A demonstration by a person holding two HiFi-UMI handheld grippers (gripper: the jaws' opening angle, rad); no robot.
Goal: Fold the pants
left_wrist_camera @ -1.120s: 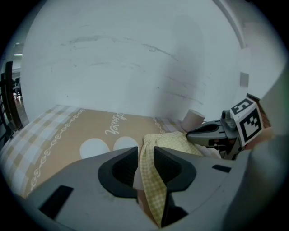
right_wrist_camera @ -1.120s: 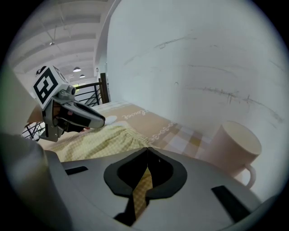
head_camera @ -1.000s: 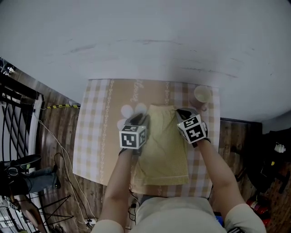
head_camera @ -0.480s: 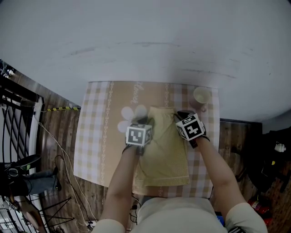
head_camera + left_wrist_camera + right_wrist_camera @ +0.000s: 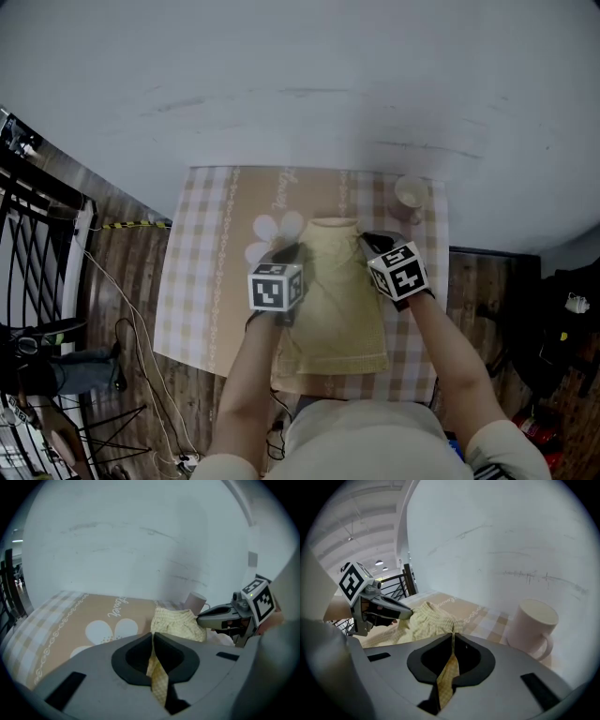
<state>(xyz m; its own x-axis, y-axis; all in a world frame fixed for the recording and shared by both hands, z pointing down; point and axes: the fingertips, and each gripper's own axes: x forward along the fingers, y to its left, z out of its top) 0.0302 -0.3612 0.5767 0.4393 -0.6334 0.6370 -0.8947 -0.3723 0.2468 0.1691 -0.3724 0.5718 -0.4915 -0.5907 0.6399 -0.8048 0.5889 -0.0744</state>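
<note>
Pale yellow checked pants (image 5: pixel 333 300) lie lengthwise on the table, waistband at the far end (image 5: pixel 335 225) and hem near the front edge. My left gripper (image 5: pixel 291 253) is at the pants' left side and is shut on a fold of the yellow cloth (image 5: pixel 157 679). At the right side my right gripper (image 5: pixel 373 240) is likewise shut on the cloth (image 5: pixel 447 674). In the left gripper view the bunched waistband (image 5: pixel 177 623) sits ahead, with the right gripper (image 5: pixel 220 616) beside it. The right gripper view has the left gripper (image 5: pixel 386 604) across the waistband (image 5: pixel 429 613).
A checked tan tablecloth with a white flower print (image 5: pixel 267 239) covers the small table (image 5: pixel 192 281). A pale mug (image 5: pixel 411 194) (image 5: pixel 532 627) stands at the far right corner, close to my right gripper. A white wall rises behind the table. Wooden floor with cables lies to the left (image 5: pixel 117 309).
Both grippers have stayed on the pants' sides near the waistband; the left one shifted right then back left. The waistband end now looks more bunched and raised.
</note>
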